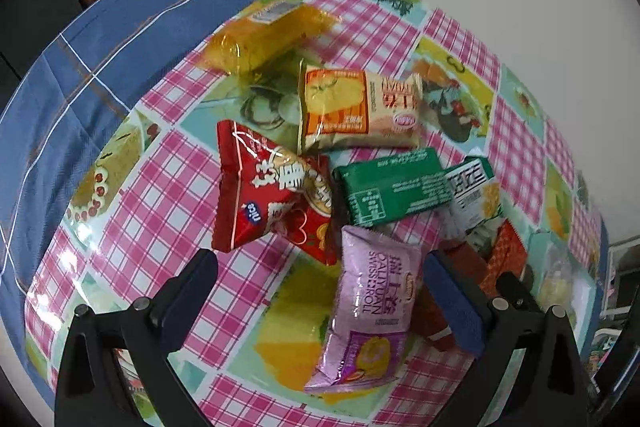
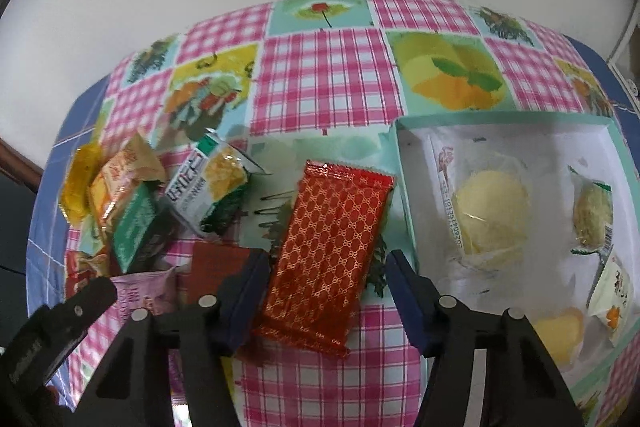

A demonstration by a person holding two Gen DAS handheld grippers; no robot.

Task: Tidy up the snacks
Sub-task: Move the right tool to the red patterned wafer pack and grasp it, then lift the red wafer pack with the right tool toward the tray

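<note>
A: Left wrist view first. The left gripper (image 1: 320,291) points down over the pile, jaws wide, nothing pressed. The purple Swiss roll packet (image 1: 370,307) lies between the pads, long axis running roughly away from the camera, much like the fingers, but nearer the right pad than the left.

B: And around it?

A: Just beyond are a red snack bag (image 1: 272,191), a green packet (image 1: 390,187) and an orange-and-cream packet (image 1: 360,109); a yellow wrapper (image 1: 268,35) sits farther off, all on the checked tablecloth (image 1: 160,195).

B: Right wrist view?

A: The right gripper (image 2: 326,287) straddles a red patterned packet (image 2: 326,247). The jaws are partly open; the left pad meets the packet's edge, the right stands clear (so I'd judge it not yet gripped). Its long axis runs away from the camera, tilted slightly right.

B: Any container?

A: A white box (image 2: 404,163) with a mint rim, just right of that packet. Inside are several clear-wrapped pale yellow cakes (image 2: 490,213), plus a small cream sachet (image 2: 612,291). The right hand is nearer the box.
</note>
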